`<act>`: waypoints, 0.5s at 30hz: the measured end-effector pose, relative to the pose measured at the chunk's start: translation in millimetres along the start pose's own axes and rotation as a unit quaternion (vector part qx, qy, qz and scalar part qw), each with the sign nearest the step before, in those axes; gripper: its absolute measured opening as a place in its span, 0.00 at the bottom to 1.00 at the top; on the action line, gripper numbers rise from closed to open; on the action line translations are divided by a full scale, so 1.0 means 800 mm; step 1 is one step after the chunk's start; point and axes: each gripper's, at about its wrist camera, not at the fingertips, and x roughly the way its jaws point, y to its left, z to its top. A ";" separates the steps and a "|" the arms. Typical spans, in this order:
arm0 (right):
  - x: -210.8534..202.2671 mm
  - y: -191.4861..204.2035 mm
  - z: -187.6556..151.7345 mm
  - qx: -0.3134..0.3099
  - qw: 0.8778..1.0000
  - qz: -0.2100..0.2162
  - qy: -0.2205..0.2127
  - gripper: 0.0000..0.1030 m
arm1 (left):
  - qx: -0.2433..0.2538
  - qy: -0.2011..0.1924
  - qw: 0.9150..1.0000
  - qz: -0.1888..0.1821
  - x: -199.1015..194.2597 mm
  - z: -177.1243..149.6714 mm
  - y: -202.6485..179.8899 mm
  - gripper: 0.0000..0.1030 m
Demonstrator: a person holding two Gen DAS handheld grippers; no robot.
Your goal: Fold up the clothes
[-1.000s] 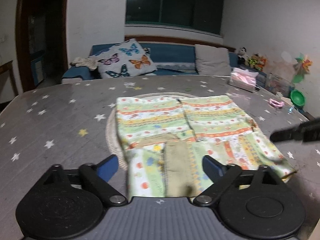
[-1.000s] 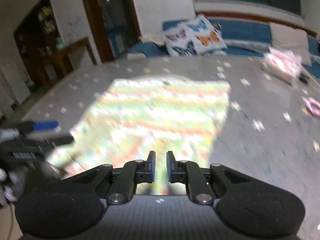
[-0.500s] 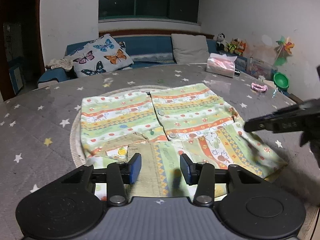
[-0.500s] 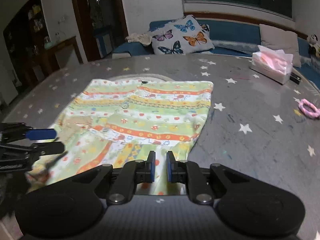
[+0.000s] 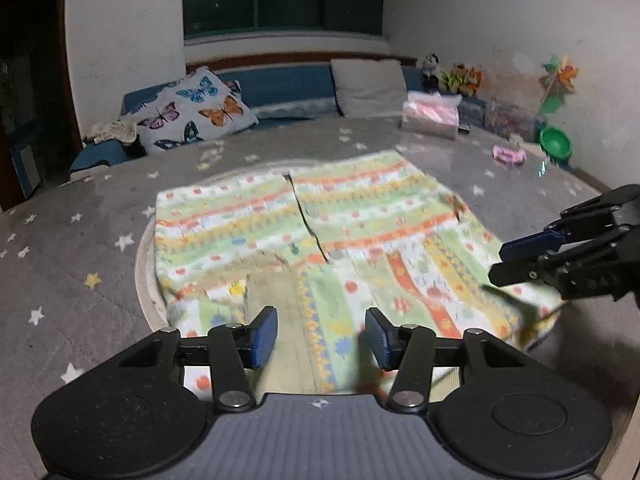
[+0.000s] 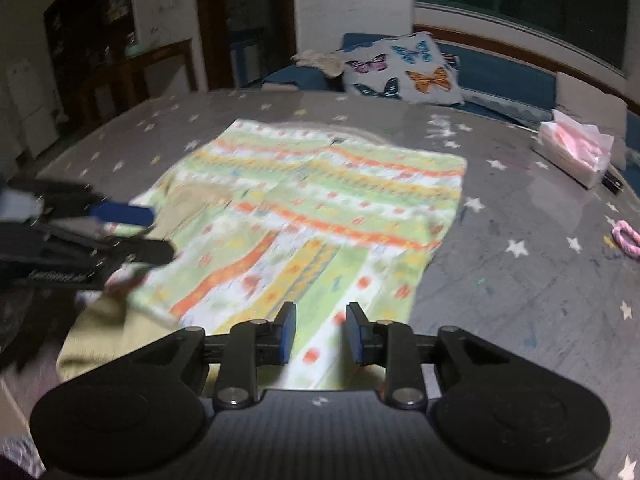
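A green, yellow and orange patterned garment (image 5: 320,240) lies spread flat on the grey star-print table (image 5: 80,248), its near part folded over with stripes running lengthwise. My left gripper (image 5: 322,338) is open and empty, just above the garment's near edge by the tan collar area. My right gripper (image 6: 321,332) is open and empty over the garment's (image 6: 320,208) near right edge. Each gripper shows in the other's view: the right one (image 5: 560,256) at the right, the left one (image 6: 92,236) at the left.
A pink tissue pack (image 6: 576,152) and a pink ring (image 6: 626,238) lie on the table's right side. A blue sofa with a butterfly cushion (image 5: 192,114) stands behind the table. A green bowl (image 5: 554,142) and toys sit at the far right.
My right gripper has opened from nearly shut. My left gripper narrowed, then widened again. Both shifted along the garment's near edge. The garment lies as before.
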 end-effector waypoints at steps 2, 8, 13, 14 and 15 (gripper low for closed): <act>-0.002 0.010 -0.012 -0.018 1.000 -0.004 0.003 0.29 | 0.010 0.003 1.000 0.000 -0.002 -0.007 -0.002 0.51; -0.024 0.029 -0.027 -0.059 0.998 -0.027 -0.013 0.33 | 0.030 -0.002 1.000 -0.004 -0.031 -0.021 0.001 0.55; -0.024 0.034 -0.037 -0.068 0.997 -0.030 -0.003 0.34 | 0.066 0.001 0.998 -0.005 -0.060 -0.043 -0.003 0.55; -0.028 0.035 -0.037 -0.074 0.997 -0.028 -0.004 0.34 | 0.078 0.000 0.997 -0.005 -0.068 -0.048 -0.005 0.55; -0.032 0.037 -0.037 -0.081 0.996 -0.026 -0.006 0.34 | 0.094 -0.001 0.996 -0.005 -0.075 -0.053 -0.007 0.55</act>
